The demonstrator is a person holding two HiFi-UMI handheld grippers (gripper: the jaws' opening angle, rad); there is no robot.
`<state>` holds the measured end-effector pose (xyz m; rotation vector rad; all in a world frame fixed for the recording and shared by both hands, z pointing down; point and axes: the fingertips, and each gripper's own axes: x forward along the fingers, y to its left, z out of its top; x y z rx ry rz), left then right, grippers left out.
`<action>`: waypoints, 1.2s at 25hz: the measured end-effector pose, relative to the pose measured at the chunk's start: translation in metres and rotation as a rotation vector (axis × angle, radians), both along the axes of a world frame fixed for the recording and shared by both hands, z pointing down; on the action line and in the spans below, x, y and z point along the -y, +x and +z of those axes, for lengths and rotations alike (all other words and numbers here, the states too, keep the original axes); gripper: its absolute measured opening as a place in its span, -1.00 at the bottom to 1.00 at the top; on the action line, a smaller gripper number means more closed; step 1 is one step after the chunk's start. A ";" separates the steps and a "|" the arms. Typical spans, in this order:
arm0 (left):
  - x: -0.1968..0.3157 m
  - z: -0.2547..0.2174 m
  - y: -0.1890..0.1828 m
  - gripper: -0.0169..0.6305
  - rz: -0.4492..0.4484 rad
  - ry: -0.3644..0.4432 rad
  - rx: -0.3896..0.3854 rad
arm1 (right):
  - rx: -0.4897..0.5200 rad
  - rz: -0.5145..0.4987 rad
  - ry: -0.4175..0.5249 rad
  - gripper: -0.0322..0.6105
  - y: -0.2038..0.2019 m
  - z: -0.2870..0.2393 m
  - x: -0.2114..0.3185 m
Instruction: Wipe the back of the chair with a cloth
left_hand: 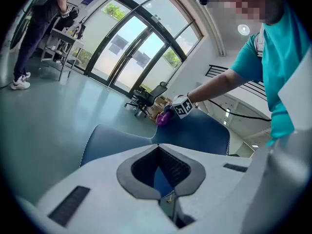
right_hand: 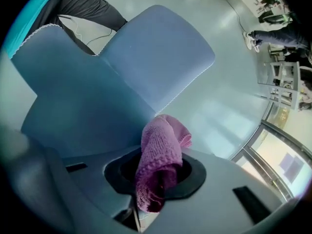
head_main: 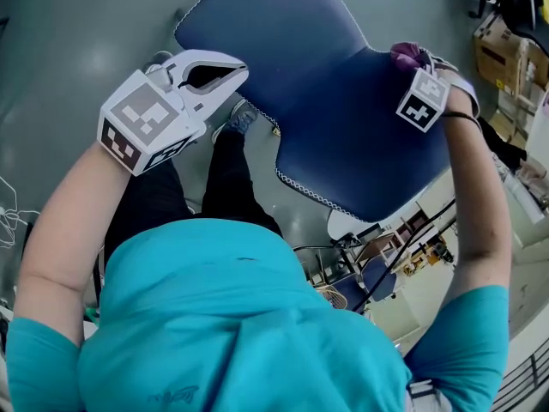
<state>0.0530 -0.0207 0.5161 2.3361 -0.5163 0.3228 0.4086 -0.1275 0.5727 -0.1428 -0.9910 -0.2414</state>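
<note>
Chair back (head_main: 360, 136): dark blue with a white-stitched rim, across the upper middle of the head view, the seat (head_main: 266, 24) running on toward the top edge.

Far left of that frame: left gripper (head_main: 243, 74), white, tips aimed right and overlapping the back's left rim. Jaws pressed together at the tips in the left gripper view, leaving only the hollow between the dark pads. Blue panel and a bit of stitched rim visible through that hollow. Rim nipped or merely seen beyond: cannot tell. Probably just steadying or waiting.

Centre: broad blue panel, bare, with no streaks, dust or damp marks to separate wiped from unwiped.

Right: right gripper (head_main: 412, 69) at the back's upper right corner. Jaws clamped on a bunched pink-purple cloth (right_hand: 163, 145), 1 fold standing up out of the pads and the tail hanging below them. Same cloth (head_main: 409, 54) as a purple tuft just past the marker cube (head_main: 423, 99) in the head view, at or just beside the rim. Contact with the panel not certain.

Judgement on progress: cloth in grip and at the chair, so set-up done. Wiping at its start or barely under way, by the look of it. Nearly all of the back left to cover, from this right corner across toward the left rim.
</note>
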 end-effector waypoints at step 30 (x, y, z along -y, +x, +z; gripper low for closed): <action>-0.018 -0.004 0.016 -0.94 0.049 0.025 -0.026 | 0.001 0.205 -0.099 -0.65 -0.002 -0.017 -0.081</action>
